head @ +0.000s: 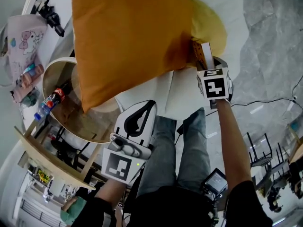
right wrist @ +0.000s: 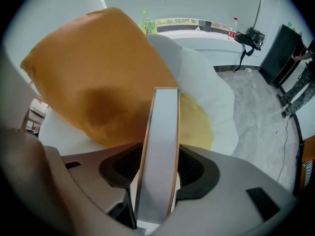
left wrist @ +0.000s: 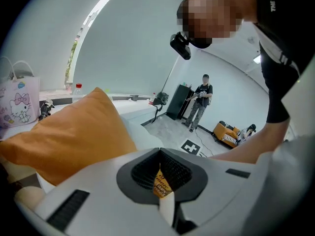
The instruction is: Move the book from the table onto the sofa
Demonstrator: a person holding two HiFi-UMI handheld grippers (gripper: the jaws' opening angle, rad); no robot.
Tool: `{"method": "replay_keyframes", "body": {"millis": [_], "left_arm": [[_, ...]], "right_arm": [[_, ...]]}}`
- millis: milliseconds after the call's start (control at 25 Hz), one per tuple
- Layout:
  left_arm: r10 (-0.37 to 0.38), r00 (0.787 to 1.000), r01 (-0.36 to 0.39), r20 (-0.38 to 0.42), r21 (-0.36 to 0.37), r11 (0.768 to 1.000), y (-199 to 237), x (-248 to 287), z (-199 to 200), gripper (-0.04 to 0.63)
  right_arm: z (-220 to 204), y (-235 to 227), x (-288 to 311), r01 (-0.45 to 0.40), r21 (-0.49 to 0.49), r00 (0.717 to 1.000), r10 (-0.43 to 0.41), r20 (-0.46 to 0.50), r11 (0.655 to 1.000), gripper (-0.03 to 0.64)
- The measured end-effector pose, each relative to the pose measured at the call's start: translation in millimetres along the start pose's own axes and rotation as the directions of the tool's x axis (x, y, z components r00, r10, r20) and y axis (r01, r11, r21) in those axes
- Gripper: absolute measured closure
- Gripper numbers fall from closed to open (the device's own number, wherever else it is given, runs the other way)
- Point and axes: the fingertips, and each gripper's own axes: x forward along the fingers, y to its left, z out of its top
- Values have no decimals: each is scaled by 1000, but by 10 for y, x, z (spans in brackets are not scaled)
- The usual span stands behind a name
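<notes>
The book (right wrist: pixel 160 151) has orange covers and shows its white page edge. It stands on edge between the jaws of my right gripper (right wrist: pixel 158 167), which points steeply down at the white sofa (right wrist: pixel 209 77). The pads sit beside the covers without clearly pressing, and the book leans a little. In the head view the book (head: pixel 204 56) pokes out beyond the right gripper (head: pixel 207 64), against a yellow cushion (head: pixel 209 22) under a big orange cushion (head: pixel 128 37). My left gripper (head: pixel 150 104) hovers lower left with its tips together and holds nothing.
A round wooden table (head: pixel 66 74) with bottles (head: pixel 49 103) stands left of the sofa, with a cartoon-print bag (head: pixel 21 37) beyond it. A cable (head: pixel 265 102) runs across the grey floor on the right. Another person (left wrist: pixel 199 102) stands far off.
</notes>
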Motion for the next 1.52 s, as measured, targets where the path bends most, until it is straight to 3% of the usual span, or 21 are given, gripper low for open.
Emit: {"method": "replay_keyframes", "body": {"millis": [760, 920, 1000, 1080, 1320, 1520], "left_arm": [[-3, 997, -5, 81, 107, 994, -697, -160, 860, 583], [-9, 993, -8, 116, 139, 990, -900, -217, 1047, 583], [-1, 993, -15, 115, 145, 989, -973, -281, 1090, 583], [-3, 992, -18, 127, 156, 988, -1051, -363, 1183, 583], [-25, 985, -17, 172, 237, 971, -1412, -673, 1623, 583], [-71, 967, -6, 243, 305, 952, -1710, -921, 2186, 583]], "right_arm": [[195, 93, -1084, -94, -83, 988, 103, 112, 992, 412], [292, -67, -1515, -79, -78, 979, 92, 181, 994, 454], [339, -156, -1786, -45, -87, 971, 64, 230, 995, 511], [387, -243, -2107, -6, -95, 958, 33, 286, 995, 595], [423, -422, -3381, 10, -72, 898, 23, 439, 997, 603], [489, -583, -4577, 28, -6, 810, -19, 586, 1000, 603]]}}
